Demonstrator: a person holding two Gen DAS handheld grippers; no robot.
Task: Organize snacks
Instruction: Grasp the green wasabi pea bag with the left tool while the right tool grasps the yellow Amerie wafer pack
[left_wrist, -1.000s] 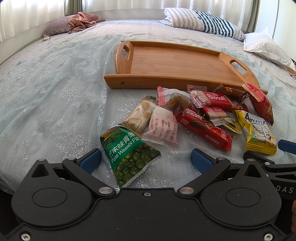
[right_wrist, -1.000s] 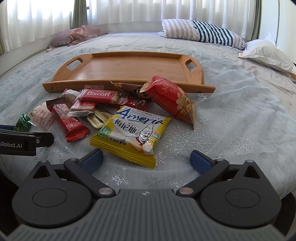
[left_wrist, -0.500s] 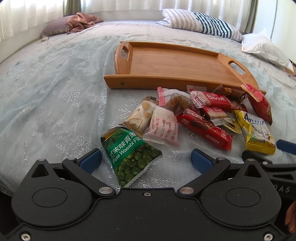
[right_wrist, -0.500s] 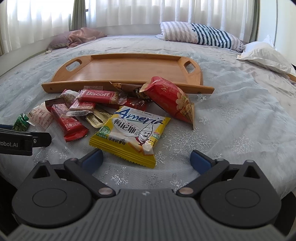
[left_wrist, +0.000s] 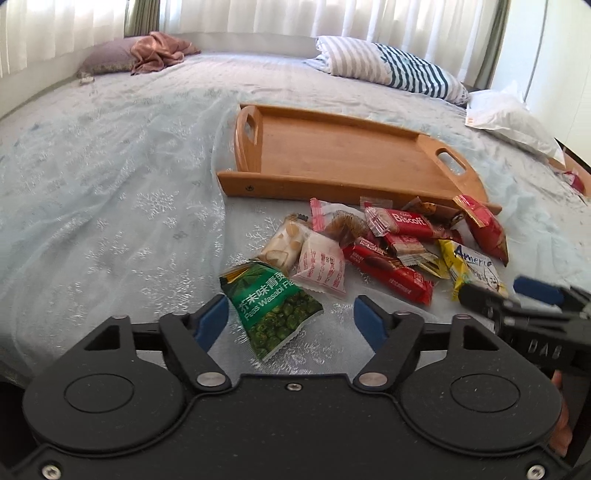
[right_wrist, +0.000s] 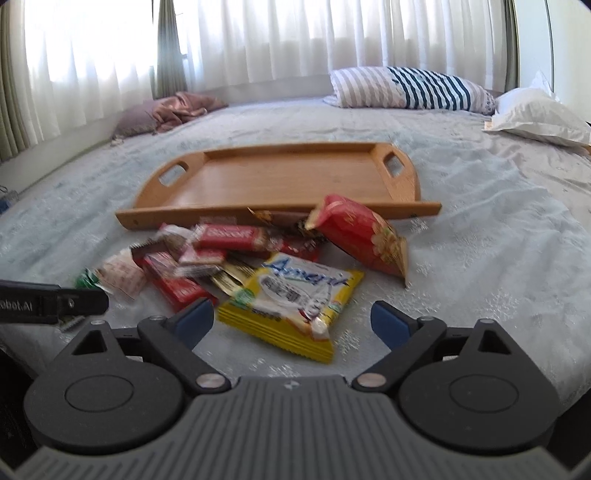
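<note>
A pile of snack packets lies on the bed in front of an empty wooden tray (left_wrist: 343, 162) (right_wrist: 280, 177). A green wasabi peas bag (left_wrist: 271, 308) lies between the open fingers of my left gripper (left_wrist: 290, 323). A yellow Ameria pack (right_wrist: 291, 301) (left_wrist: 469, 264) lies between the open fingers of my right gripper (right_wrist: 291, 323). A red peanut bag (right_wrist: 364, 234), a Biscoff pack (left_wrist: 400, 221), a long red bar (left_wrist: 388, 269) and a white-red packet (left_wrist: 323, 266) lie among them. Both grippers hold nothing.
The pale blue bedspread (left_wrist: 110, 184) covers the bed. A striped pillow (right_wrist: 410, 88) and a white pillow (right_wrist: 539, 118) lie at the back right, a pink cloth on a cushion (left_wrist: 155, 51) at the back left. Curtains hang behind.
Both grippers have lowered and moved forward toward the pile. The right gripper now reaches the yellow pack. No snack has moved.
</note>
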